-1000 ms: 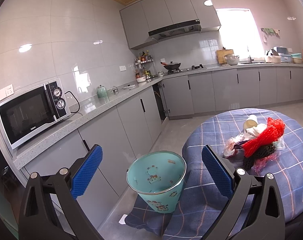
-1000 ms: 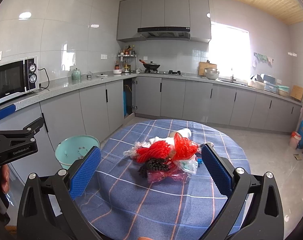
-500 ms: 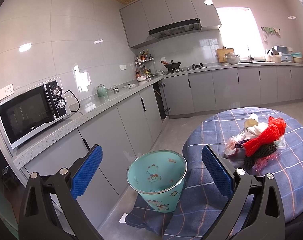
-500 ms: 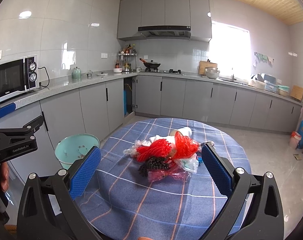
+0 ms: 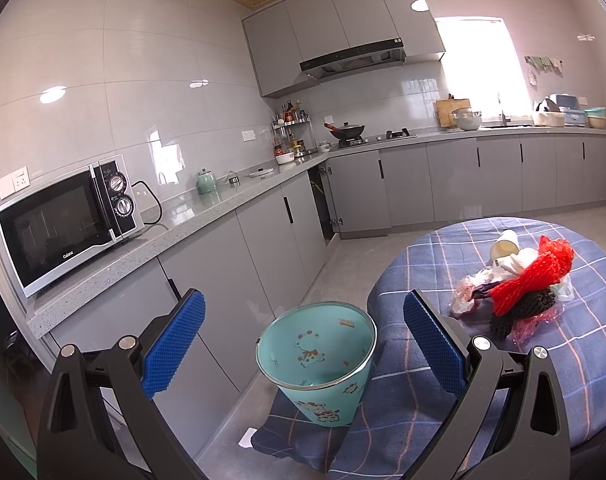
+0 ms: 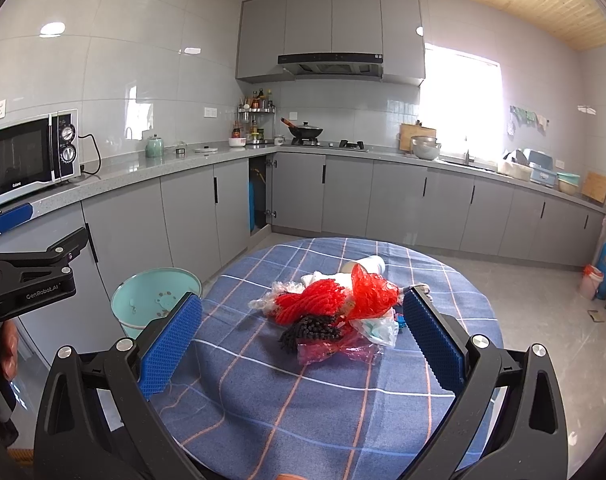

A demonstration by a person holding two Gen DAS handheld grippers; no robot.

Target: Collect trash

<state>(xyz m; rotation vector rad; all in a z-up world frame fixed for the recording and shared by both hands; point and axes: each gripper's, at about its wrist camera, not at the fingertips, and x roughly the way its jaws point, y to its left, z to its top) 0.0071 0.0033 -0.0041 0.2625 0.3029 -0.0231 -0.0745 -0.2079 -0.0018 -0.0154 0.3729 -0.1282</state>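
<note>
With both grippers' fingers (image 6: pixel 171 344) spread and empty, the loose trash pile (image 6: pixel 335 312) beside the bin (image 5: pixel 317 360) could be scattered if snagged.

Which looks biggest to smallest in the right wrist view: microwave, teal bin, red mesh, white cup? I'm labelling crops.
1. Microwave, though cut off by the left gripper.
2. Teal bin, partly hidden; close to the microwave, so unsure.
3. Red mesh.
4. White cup, farthest and mostly hidden.
</note>
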